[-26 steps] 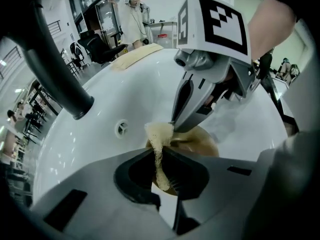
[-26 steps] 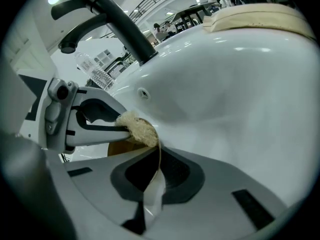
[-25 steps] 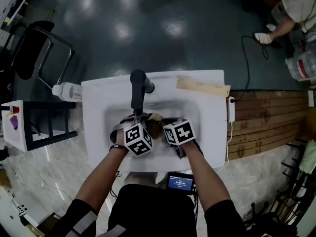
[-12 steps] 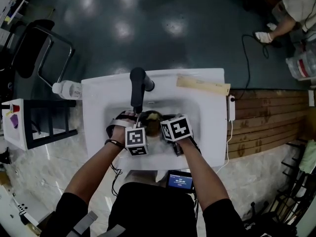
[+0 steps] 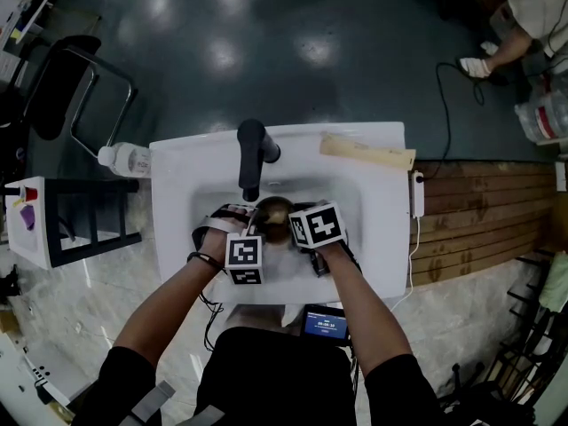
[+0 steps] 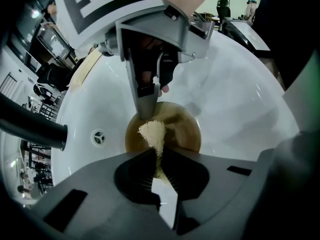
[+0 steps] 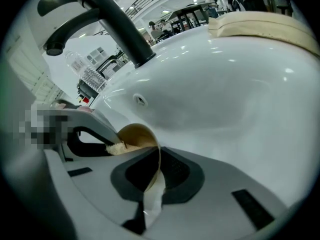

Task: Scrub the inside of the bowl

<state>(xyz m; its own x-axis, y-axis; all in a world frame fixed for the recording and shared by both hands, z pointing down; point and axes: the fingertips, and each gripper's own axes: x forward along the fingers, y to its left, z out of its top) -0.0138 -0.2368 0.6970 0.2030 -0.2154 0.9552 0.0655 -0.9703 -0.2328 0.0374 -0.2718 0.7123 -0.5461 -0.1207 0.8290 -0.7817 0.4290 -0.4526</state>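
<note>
- Scrubbing is judged under way: a beige scouring pad [image 6: 152, 133] is pinched in the left gripper [image 6: 156, 156] jaws and pressed into the bowl [image 6: 182, 134].
- The bowl rim is clamped between the right gripper [image 7: 151, 179] jaws. A firm hold is needed so the bowl is not spun or tipped.
- The pad should be swept round wall and base under even pressure.
- The bowl is brown, glossy and thin-walled, apparently tilted, set in the white sink [image 5: 382, 211] basin just below the faucet [image 5: 251, 153].
</note>
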